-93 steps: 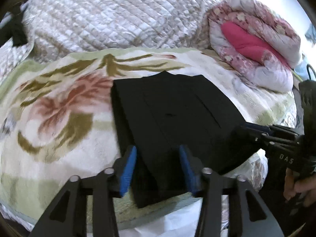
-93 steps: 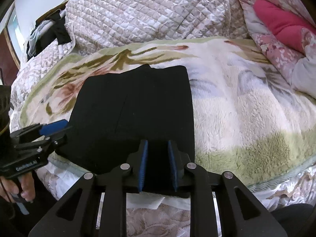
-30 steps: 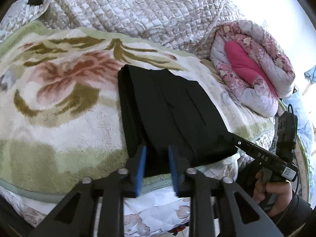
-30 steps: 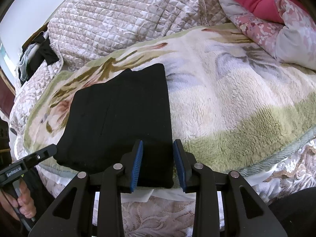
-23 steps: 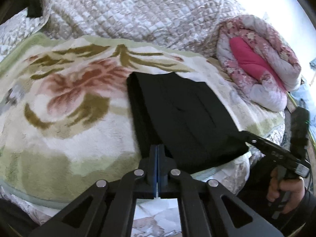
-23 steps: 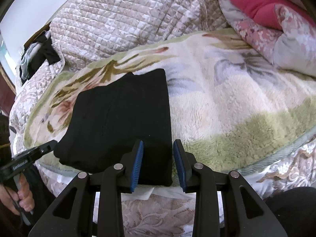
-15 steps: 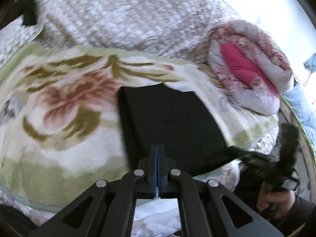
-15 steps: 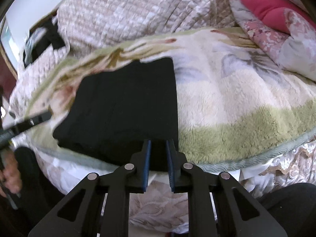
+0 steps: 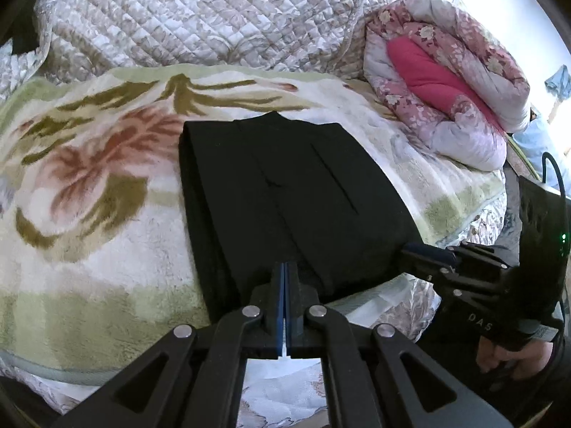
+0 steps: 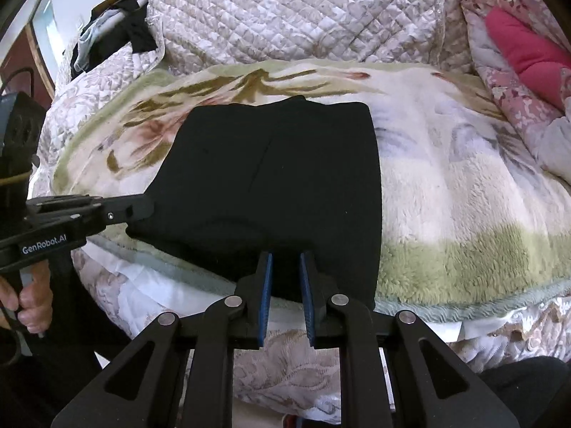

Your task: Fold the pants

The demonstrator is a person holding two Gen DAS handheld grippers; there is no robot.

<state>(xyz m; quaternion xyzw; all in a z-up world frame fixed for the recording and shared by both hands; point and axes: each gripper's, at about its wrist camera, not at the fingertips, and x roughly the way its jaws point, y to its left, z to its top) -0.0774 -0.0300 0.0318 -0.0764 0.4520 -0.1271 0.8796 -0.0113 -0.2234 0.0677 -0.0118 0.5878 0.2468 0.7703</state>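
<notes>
Gripping the near edge of the folded black pants (image 9: 285,196) on the bed's floral blanket (image 9: 89,214), both tools look set for another fold. The left gripper (image 9: 284,278) has its jaws pressed together at the hem; the right gripper (image 10: 285,271) has jaws narrowed around cloth after closing. Both point steeply downward. Next likely: lifting together, carrying the edge toward the far side.
</notes>
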